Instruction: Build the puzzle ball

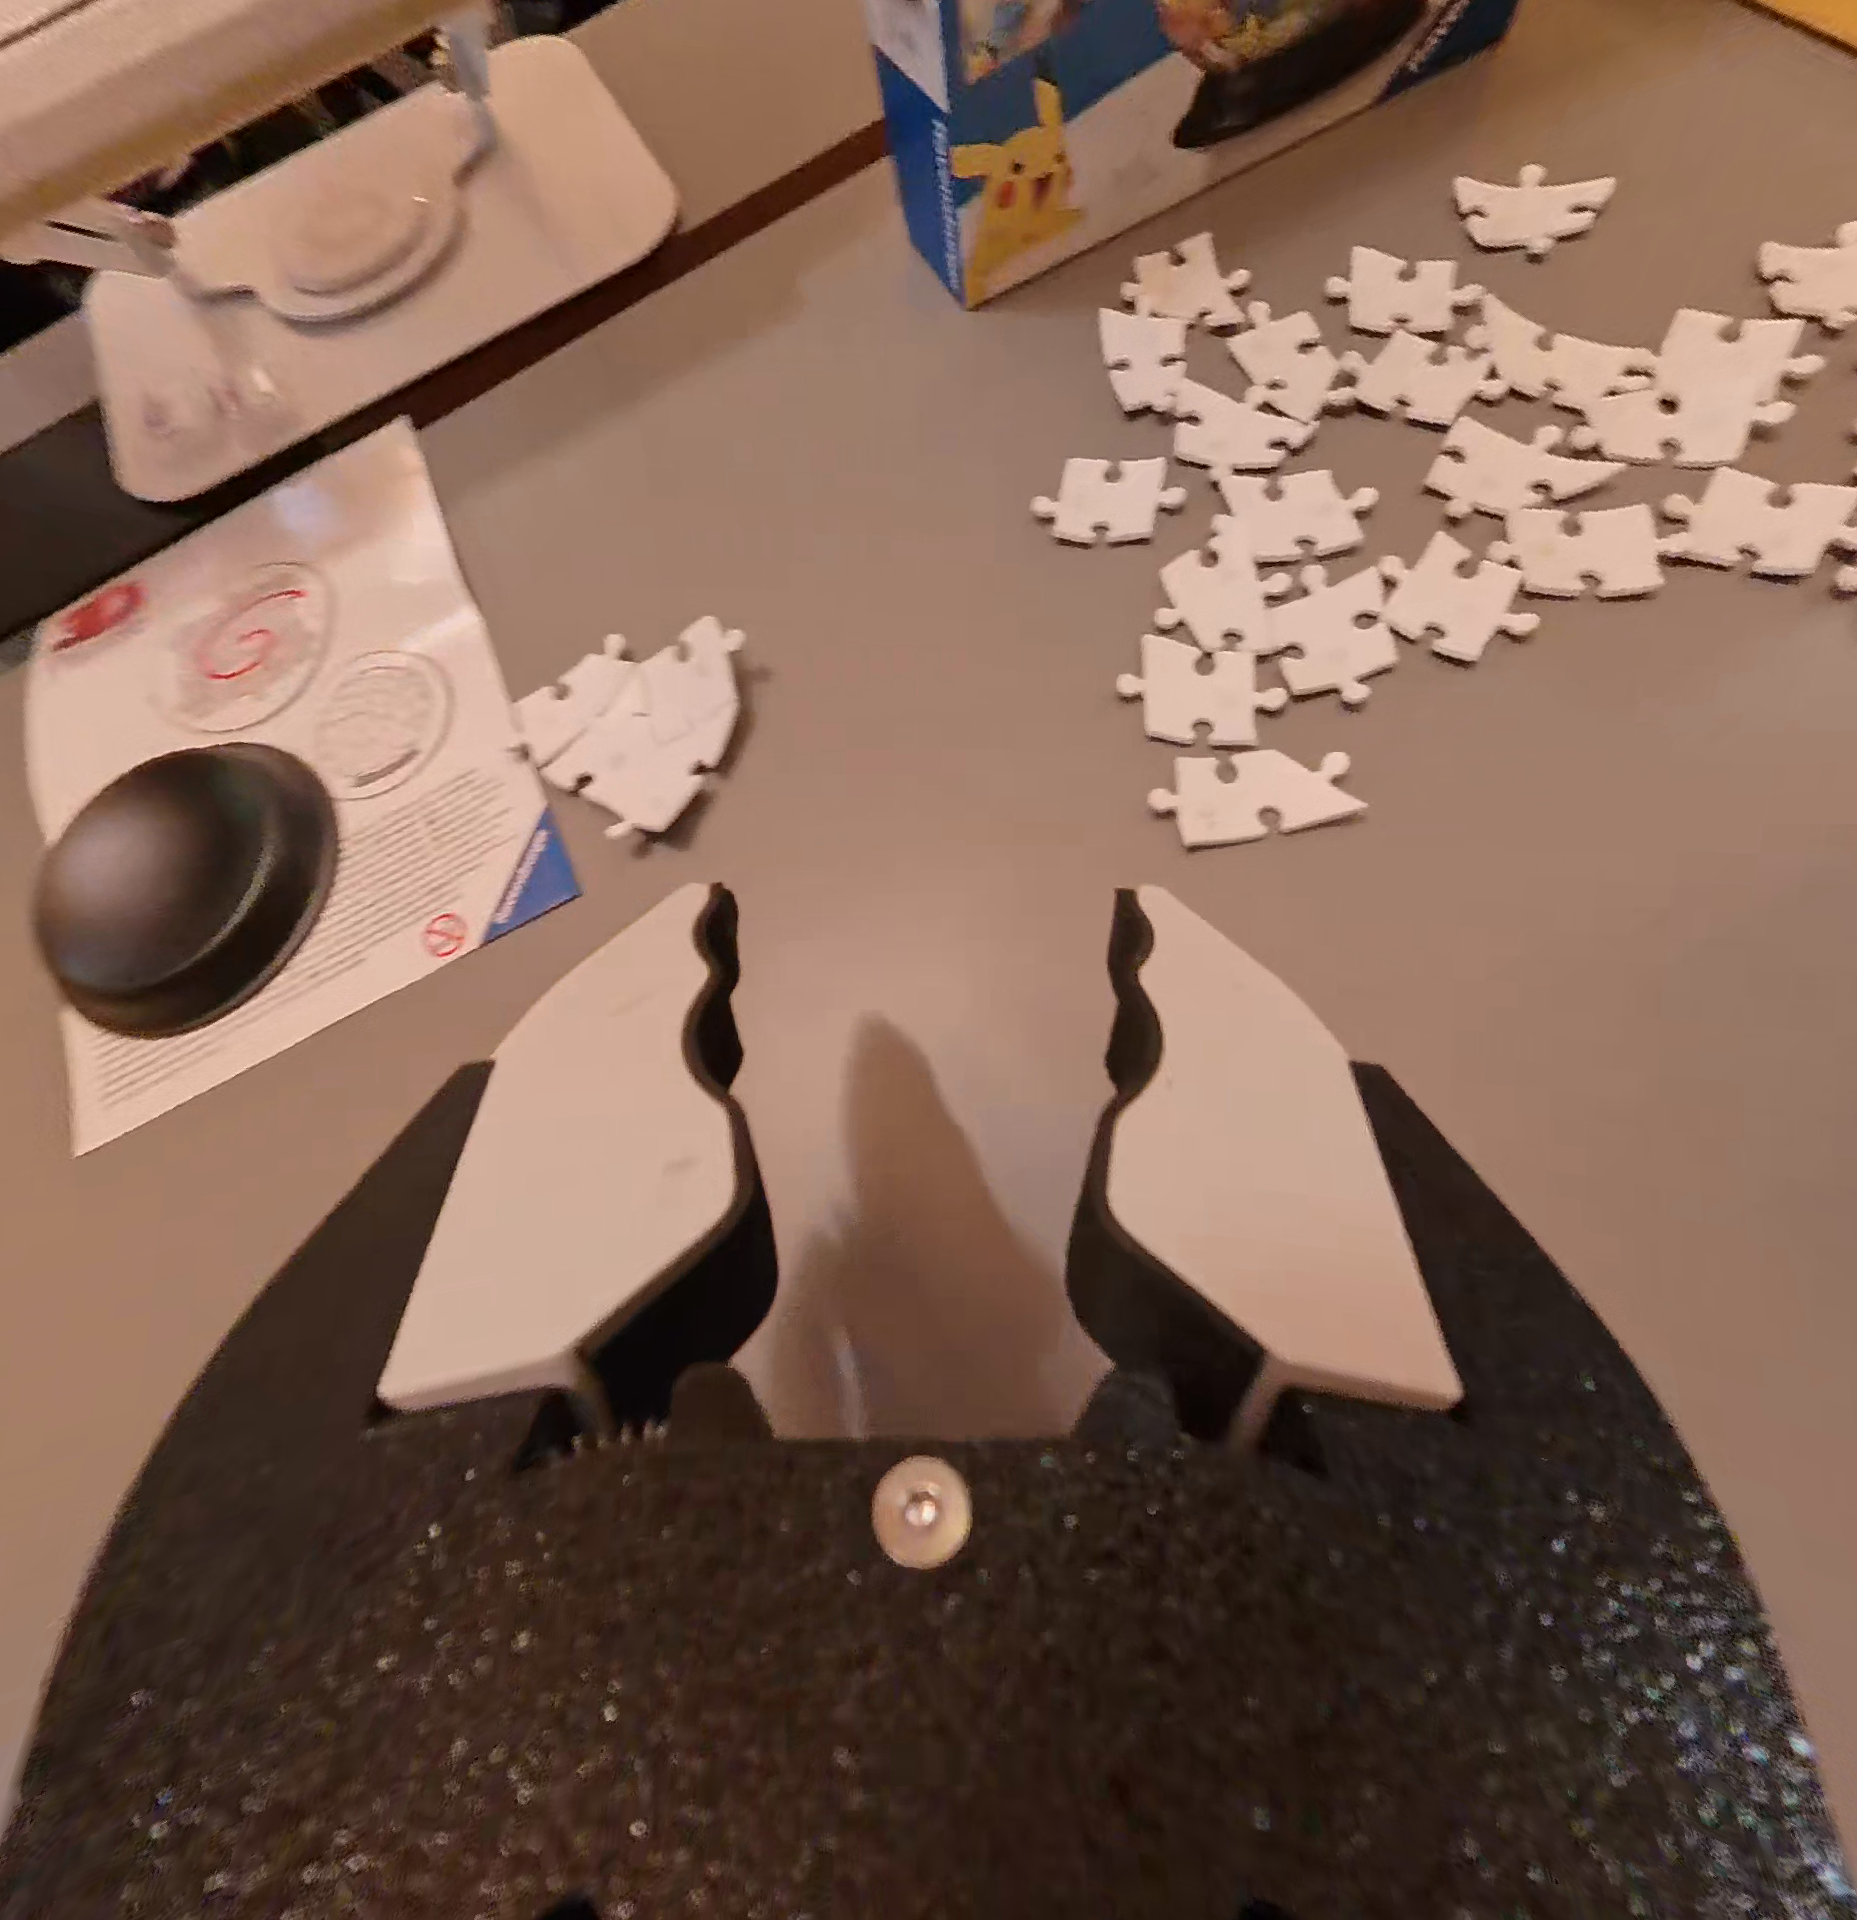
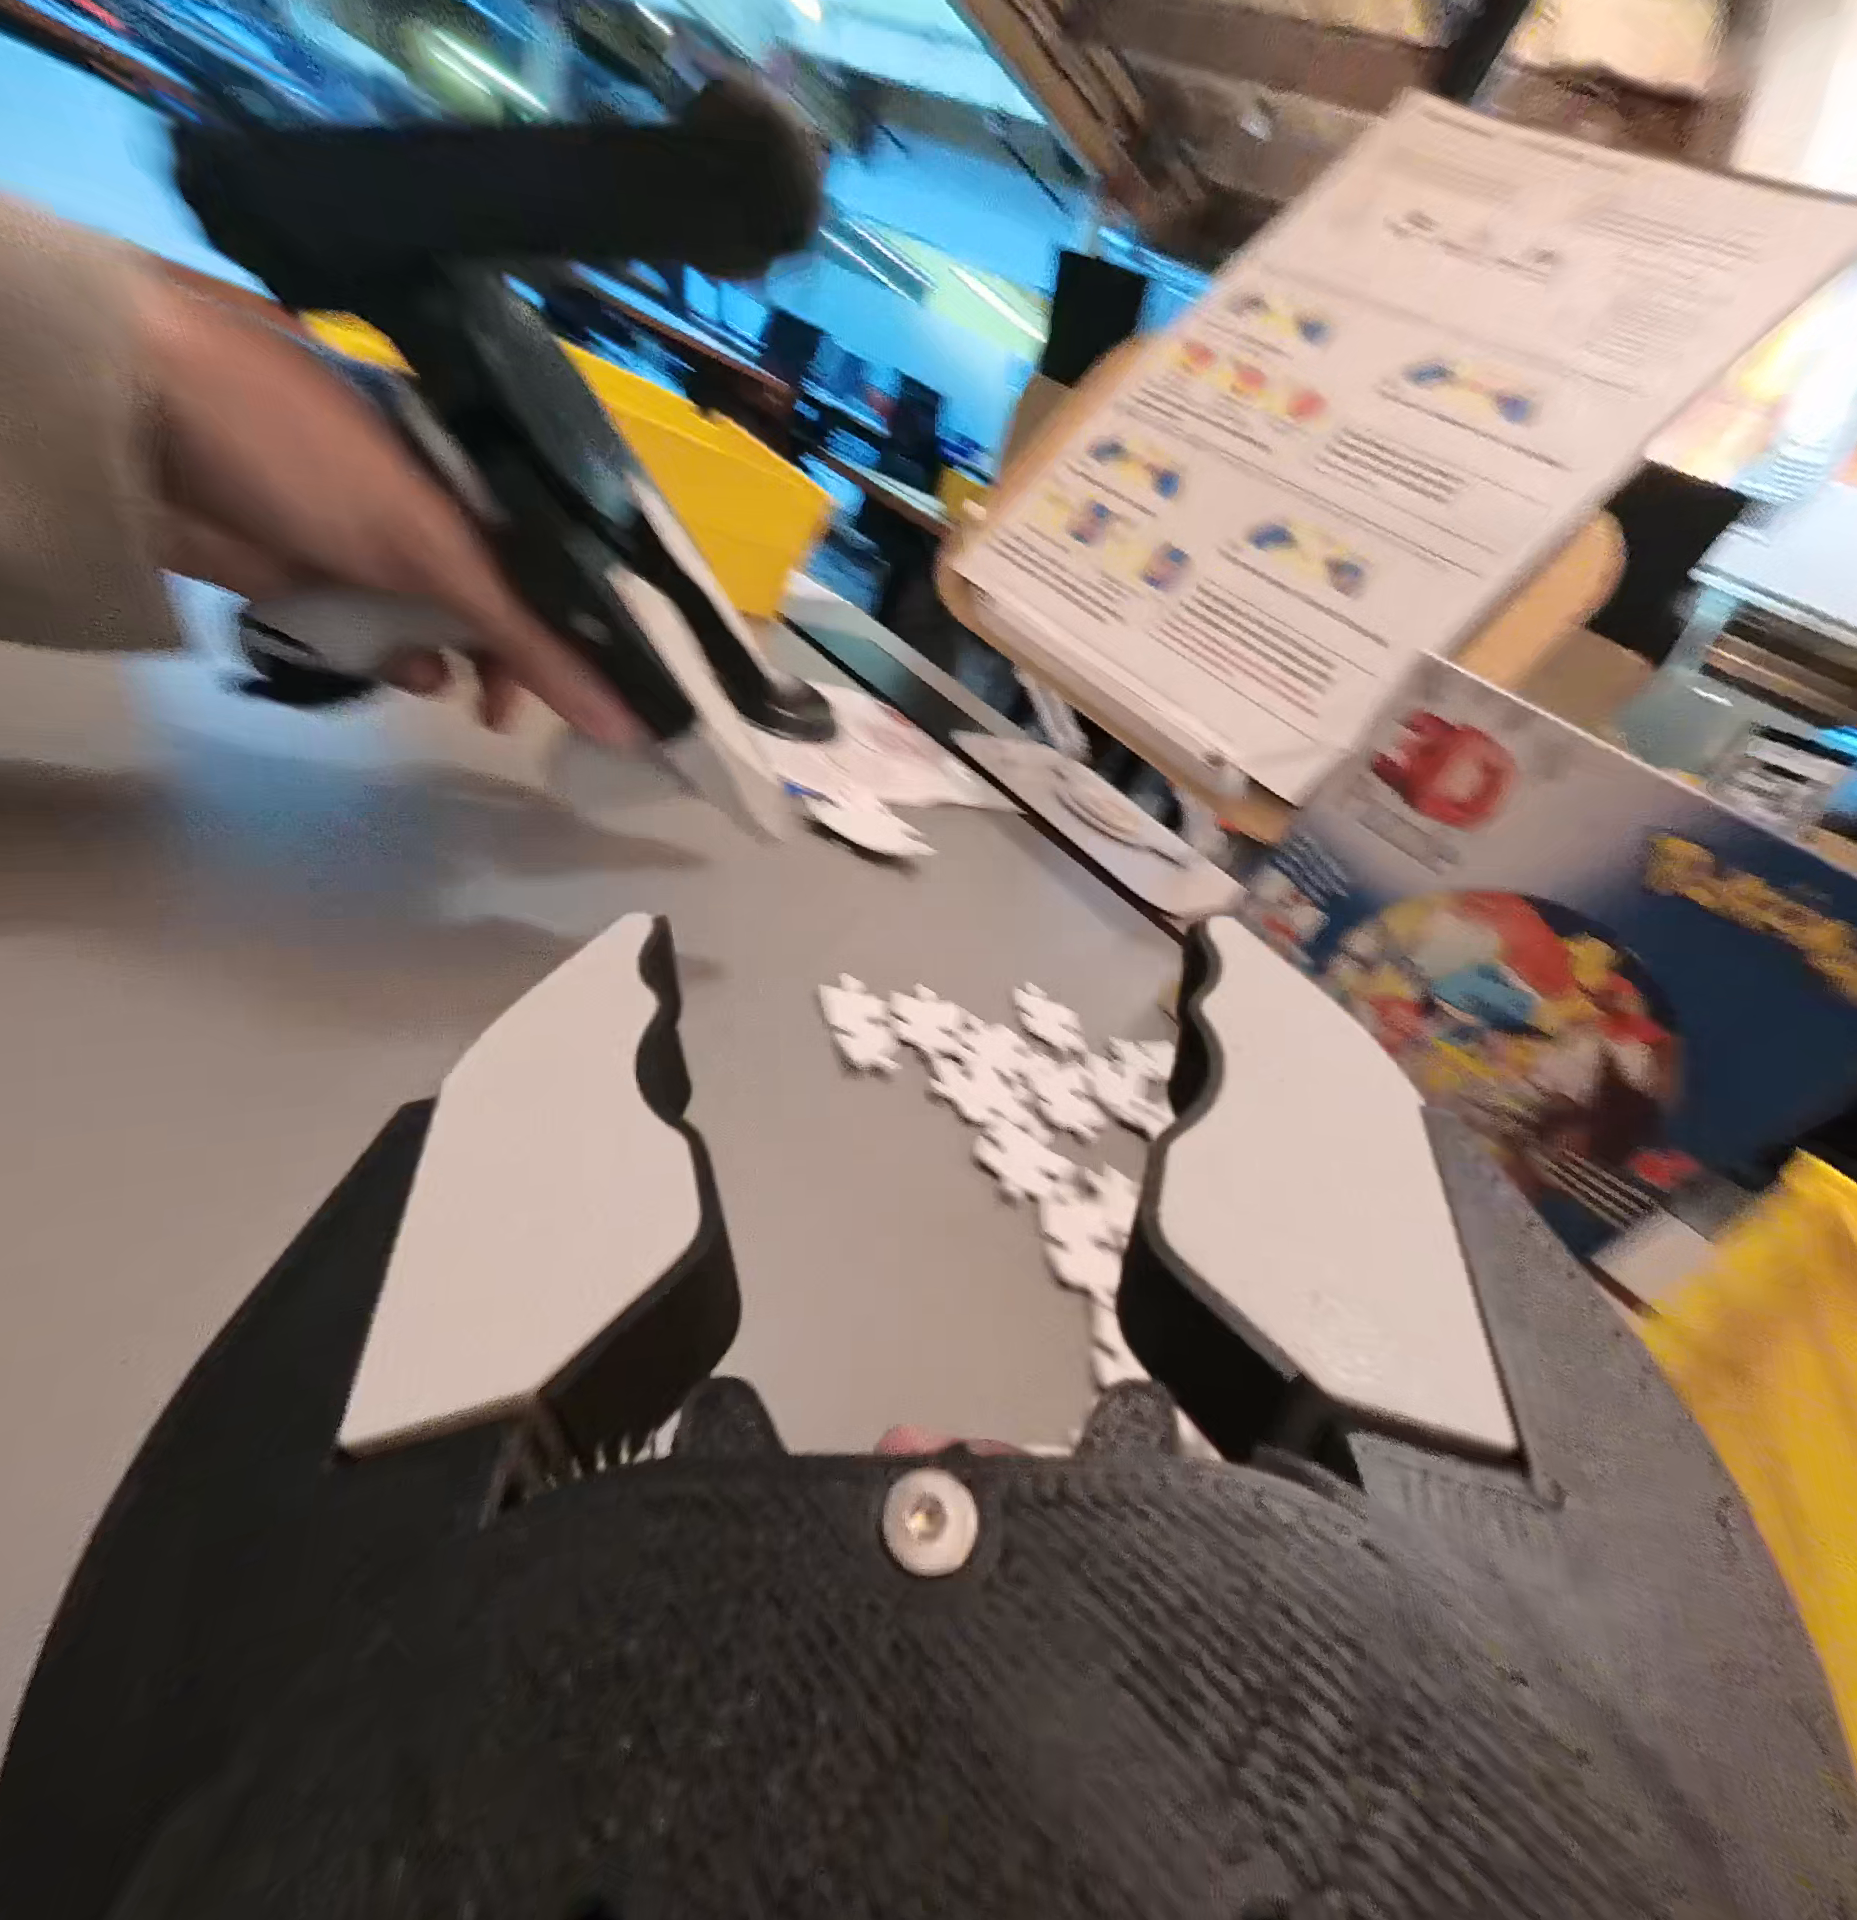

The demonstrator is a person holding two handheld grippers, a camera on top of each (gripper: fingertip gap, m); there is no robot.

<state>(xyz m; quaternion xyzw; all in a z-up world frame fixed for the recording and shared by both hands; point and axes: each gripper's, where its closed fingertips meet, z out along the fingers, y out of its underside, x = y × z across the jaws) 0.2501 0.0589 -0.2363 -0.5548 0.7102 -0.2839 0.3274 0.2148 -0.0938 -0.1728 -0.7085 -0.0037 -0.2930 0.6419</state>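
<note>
Left gripper (image 1: pixel 924 904): jaws spread, empty, above bare grey bench (image 1: pixel 903 540). Right gripper (image 2: pixel 924 935): jaws likewise spread and empty.

Joined cluster of pieces (image 1: pixel 633 722): ahead-left of the left jaws, just beside the instruction sheet (image 1: pixel 280 790) bearing the black stand (image 1: pixel 181 894).

Loose pieces (image 1: pixel 1423 499): white side up, scattered ahead-right near the puzzle box (image 1: pixel 1163 125).

Handling, as judged: pick an outlying single piece, approach low, pinch its edges, lift clear of overlapping neighbours.
</note>
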